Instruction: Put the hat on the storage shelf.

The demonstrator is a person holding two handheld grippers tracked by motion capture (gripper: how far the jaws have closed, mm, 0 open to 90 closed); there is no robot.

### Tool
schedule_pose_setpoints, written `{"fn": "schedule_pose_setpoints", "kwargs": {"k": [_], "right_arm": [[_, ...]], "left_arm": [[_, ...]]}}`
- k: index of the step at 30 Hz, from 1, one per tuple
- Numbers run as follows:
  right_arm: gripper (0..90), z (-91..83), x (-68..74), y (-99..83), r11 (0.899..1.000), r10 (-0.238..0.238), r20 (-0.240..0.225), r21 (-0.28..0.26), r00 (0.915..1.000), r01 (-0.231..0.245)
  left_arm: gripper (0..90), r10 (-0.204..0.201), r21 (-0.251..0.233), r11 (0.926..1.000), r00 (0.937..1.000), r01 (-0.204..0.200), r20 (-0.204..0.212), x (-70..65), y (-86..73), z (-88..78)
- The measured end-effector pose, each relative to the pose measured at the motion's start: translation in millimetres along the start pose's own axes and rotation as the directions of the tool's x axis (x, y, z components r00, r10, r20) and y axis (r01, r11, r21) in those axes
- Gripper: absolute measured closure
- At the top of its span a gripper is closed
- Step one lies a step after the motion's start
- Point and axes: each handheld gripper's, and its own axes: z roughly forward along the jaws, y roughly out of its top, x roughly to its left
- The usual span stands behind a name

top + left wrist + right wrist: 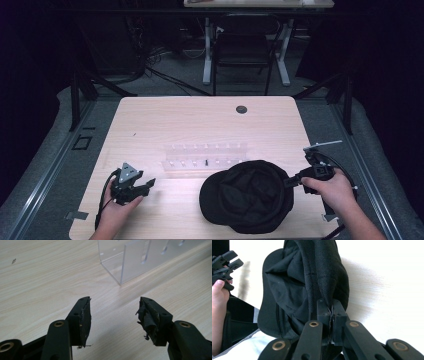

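Cap (247,196) on the table (200,120) at the near edge, right of centre. Just behind it, toward the far side, a rack (205,159). Left gripper (142,187) well left of cap; right gripper (290,182) touching its right edge.

The right gripper (331,308) pinches a fold of the black cap (297,287) between closed jaws — beyond it, the left gripper (223,265) sits in a hand (218,293).
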Motion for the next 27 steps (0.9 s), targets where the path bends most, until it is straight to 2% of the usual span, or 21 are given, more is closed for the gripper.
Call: {"fn": "schedule_pose_setpoints", "kwargs": {"k": [2, 5, 6, 7, 9, 12, 15, 17, 19, 20, 27], "right_arm": [[87.9, 0.0, 3.5, 0.2, 1.0, 0.017, -0.002, -0.02, 0.9998, -0.017], [87.9, -2.6, 7.8, 1.5, 1.0, 0.007, 0.006, -0.018, 1.0, -0.007], [88.0, -3.9, 8.9, 2.0, 1.0, 0.004, 0.009, -0.01, 1.0, -0.004], [87.9, -7.1, 9.5, 3.7, 1.0, -0.022, 0.01, 0.017, 0.9997, 0.022], [87.9, -7.6, 13.7, 3.1, 1.0, 0.002, 0.021, -0.015, 0.9998, -0.001], [87.9, -11.4, 16.8, 3.7, 1.0, -0.004, 0.022, -0.012, 0.9997, 0.004], [87.9, -17.1, 22.6, 5.2, 1.0, -0.025, 0.039, 0.006, 0.9989, 0.025], [87.9, -18.6, 27.7, 5.1, 1.0, -0.012, 0.049, -0.015, 0.9987, 0.013], [87.9, -23.3, 30.5, 7.1, 0.999, -0.035, 0.067, 0.014, 0.9971, 0.034], [87.9, -23.3, 33.0, 6.7, 1.0, -0.019, 0.07, -0.008, 0.9973, 0.02], [87.9, -34.2, 41.3, 8.8, 0.999, -0.034, 0.116, 0.014, 0.9926, 0.033]], "left_arm": [[43.8, -0.002, -0.001, 1.0, 1.0, 0.002, 0.001, -0.4, -0.1, 0.0], [43.9, -0.002, -0.004, 1.0, 1.0, 0.002, 0.001, -1.2, 0.2, 0.4], [43.8, 0.001, -0.001, 1.0, 1.0, -0.001, 0.001, -1.3, 0.3, 0.4], [43.8, 0.004, -0.002, 1.0, 1.0, -0.004, 0.002, -1.4, 0.5, 0.6], [43.9, 0.006, -0.001, 1.0, 1.0, -0.006, 0.002, -1.6, 0.5, 0.8], [43.8, 0.005, -0.003, 1.0, 1.0, -0.005, 0.003, -1.7, 0.5, 0.4], [43.9, 0.008, 0.0, 1.0, 1.0, -0.008, 0.002, -1.3, 0.5, 0.1], [43.9, 0.008, 0.0, 1.0, 1.0, -0.008, 0.003, -1.3, 0.5, 0.2], [43.8, 0.009, -0.001, 1.0, 1.0, -0.009, 0.004, -1.3, 0.6, 0.2], [43.8, 0.005, -0.004, 1.0, 1.0, -0.005, 0.004, -1.6, 0.5, 0.4], [43.8, 0.006, -0.004, 1.0, 1.0, -0.006, 0.005, -1.6, 0.5, 0.4]]}}
